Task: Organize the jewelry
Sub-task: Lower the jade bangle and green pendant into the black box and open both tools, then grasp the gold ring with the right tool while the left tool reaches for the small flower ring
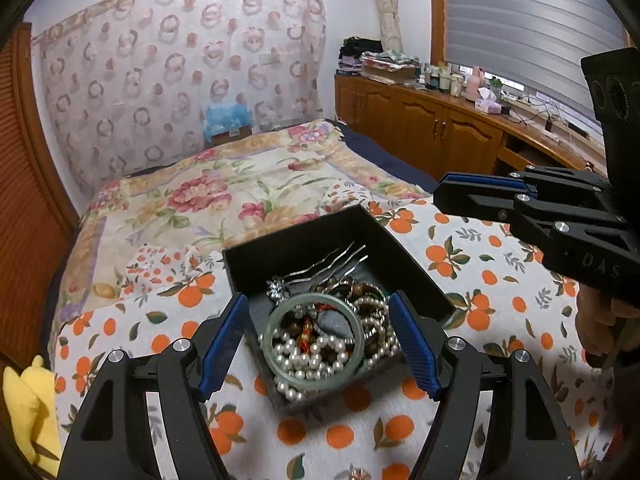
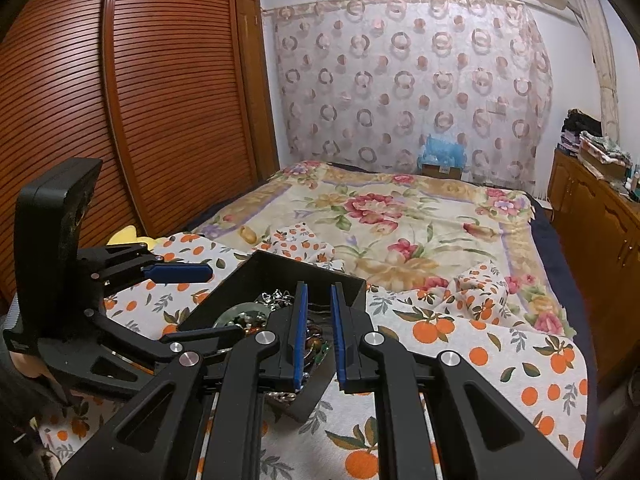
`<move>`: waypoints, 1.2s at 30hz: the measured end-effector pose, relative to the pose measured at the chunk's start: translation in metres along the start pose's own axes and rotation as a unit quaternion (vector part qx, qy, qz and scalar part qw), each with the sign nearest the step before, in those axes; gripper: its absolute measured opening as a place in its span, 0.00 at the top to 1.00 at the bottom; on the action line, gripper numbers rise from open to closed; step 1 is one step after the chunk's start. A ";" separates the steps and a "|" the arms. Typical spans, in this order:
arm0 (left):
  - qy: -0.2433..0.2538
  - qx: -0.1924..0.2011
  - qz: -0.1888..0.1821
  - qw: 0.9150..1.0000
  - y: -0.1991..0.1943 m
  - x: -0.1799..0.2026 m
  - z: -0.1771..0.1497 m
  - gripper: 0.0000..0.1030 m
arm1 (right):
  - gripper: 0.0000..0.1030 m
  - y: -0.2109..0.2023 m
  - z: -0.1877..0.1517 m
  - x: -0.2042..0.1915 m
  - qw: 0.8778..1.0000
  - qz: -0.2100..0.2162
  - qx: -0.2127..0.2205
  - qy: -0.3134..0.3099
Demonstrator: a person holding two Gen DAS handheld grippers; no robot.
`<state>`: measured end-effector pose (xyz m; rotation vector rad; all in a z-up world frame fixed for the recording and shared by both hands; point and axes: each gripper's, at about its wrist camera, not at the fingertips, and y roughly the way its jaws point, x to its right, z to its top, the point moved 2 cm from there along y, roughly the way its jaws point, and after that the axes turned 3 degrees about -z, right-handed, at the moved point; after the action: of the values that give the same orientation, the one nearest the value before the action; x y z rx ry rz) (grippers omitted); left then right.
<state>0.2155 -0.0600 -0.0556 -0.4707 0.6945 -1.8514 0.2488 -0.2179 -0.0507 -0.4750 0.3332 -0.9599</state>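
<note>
A black open box sits on the orange-print cloth and holds a pale green bangle, pearl strands, brown bead bracelets, a silver hair fork and a sparkly brooch. My left gripper is open, its blue pads standing on either side of the box's near part and touching nothing. My right gripper hovers over the box from the right with its pads almost together and nothing between them. It also shows in the left wrist view as the right gripper; the left gripper shows at left in the right wrist view.
The orange-print cloth covers the near end of a bed with a floral blanket. A yellow plush lies at the left edge. A wooden dresser with clutter runs along the right; a slatted wardrobe stands left.
</note>
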 end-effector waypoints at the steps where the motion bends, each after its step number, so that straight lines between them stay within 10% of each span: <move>1: -0.002 0.001 -0.001 1.000 -0.003 -0.001 -0.002 0.32 | 0.87 -0.003 -0.001 -0.001 1.000 0.001 -0.001 -0.002; 36: -0.054 -0.067 -0.002 0.996 -0.029 -0.019 -0.104 0.25 | 0.64 -0.003 -0.109 -0.071 0.985 0.079 -0.146 -0.052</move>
<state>0.1383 -0.0089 -0.1152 -0.6550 0.7462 -1.7753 0.1570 -0.1850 -0.1370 -0.7530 0.4136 -0.7315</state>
